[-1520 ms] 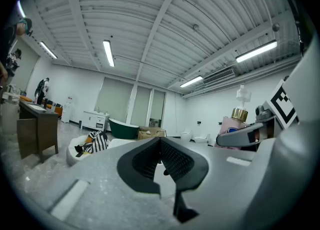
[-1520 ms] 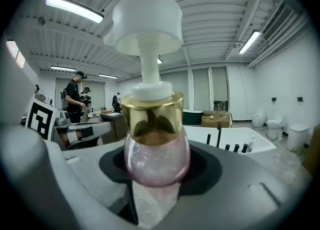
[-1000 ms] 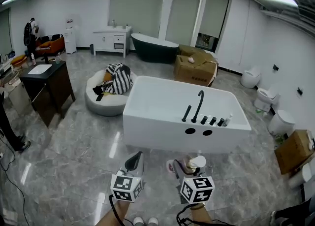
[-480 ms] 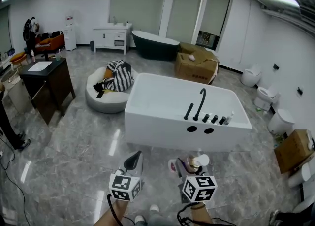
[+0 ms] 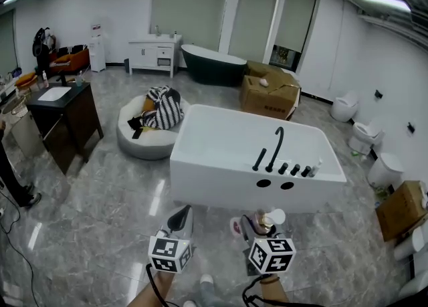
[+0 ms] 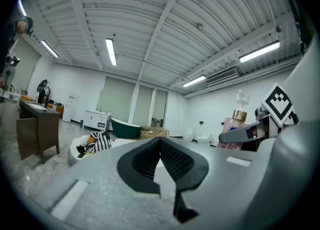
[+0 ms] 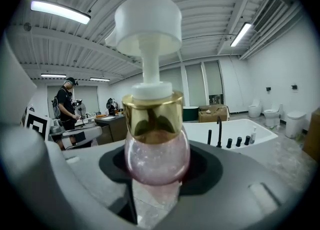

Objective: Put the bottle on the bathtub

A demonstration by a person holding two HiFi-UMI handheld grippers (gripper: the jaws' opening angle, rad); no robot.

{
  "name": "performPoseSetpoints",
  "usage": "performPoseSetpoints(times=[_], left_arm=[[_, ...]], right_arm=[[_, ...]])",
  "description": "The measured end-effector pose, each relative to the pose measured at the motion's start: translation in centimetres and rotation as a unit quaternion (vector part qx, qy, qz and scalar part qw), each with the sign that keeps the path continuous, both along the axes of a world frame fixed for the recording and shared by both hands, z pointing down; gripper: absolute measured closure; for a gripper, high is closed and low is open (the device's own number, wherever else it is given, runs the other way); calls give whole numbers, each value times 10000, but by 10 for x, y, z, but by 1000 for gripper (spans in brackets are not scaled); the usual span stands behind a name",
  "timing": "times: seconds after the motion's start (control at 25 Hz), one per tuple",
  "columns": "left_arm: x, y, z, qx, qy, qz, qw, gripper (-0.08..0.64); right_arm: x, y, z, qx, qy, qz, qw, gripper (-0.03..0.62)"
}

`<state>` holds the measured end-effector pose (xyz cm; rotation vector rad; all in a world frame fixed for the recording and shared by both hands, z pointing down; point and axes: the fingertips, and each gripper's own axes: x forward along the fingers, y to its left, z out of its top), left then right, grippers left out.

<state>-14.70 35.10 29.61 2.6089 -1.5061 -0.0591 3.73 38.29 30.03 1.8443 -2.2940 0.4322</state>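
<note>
The jaws of my right gripper [image 5: 252, 227] clamp one bottle [image 7: 156, 156], a rounded clear-pink body with a shiny gold collar and a white plastic pump. It stands upright, long axis vertical, pump on top. The jaws of my left gripper [image 5: 182, 221] are pressed together, empty; the bottle hangs over the glossy grey floor [image 5: 100, 219], near the one white rectangular bathtub [image 5: 221, 182].
</note>
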Motion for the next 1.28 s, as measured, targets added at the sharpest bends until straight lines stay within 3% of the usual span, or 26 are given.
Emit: performPoseSetpoints(times=[0.88, 1.28], left_arm=[[49, -149, -11, 101, -102, -330, 9994, 552], [69, -196, -13, 116, -285, -453, 9985, 552]], right_arm=[[61, -158, -10, 53, -1, -241, 9997, 371], [90, -213, -13, 144, -444, -276, 9985, 371]])
